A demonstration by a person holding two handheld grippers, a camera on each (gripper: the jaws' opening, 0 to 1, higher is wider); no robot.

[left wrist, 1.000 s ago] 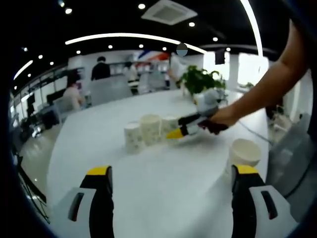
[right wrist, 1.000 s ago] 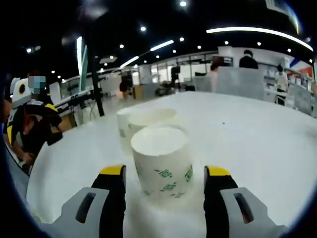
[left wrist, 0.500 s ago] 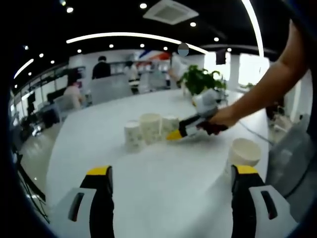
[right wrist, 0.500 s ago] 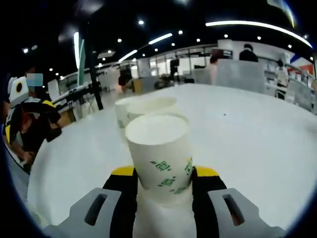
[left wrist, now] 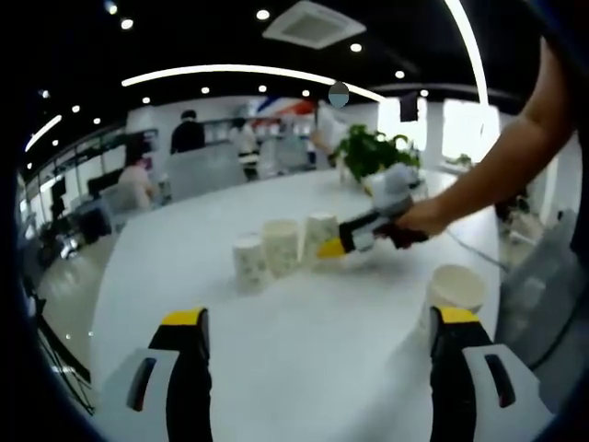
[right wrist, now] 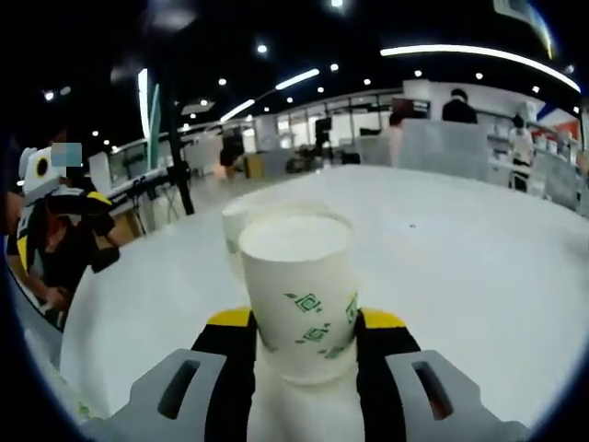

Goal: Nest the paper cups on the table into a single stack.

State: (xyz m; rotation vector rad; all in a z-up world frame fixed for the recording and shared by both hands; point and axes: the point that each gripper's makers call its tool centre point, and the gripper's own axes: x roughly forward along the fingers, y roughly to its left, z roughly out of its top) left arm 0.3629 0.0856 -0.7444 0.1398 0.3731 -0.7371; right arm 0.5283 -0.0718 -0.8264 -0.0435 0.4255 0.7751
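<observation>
A paper cup (right wrist: 301, 304) sits pinched upright in my right claw (right wrist: 298, 324), ready for nesting (rim level). My left claw (left wrist: 317, 331) waits wide open, holding nothing, over the worktop (left wrist: 304, 368).

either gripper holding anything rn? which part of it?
The right gripper is shut on a paper cup, upright, its jaws pinching the lower side wall near the base. The left gripper is open and holds nothing.

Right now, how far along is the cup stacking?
Barely started: nothing looks nested yet. In hand: the right tool is shut on one green-patterned paper cup. Left: two more cups stand apart on the white table, plus a wider cup near the open left tool.
</observation>
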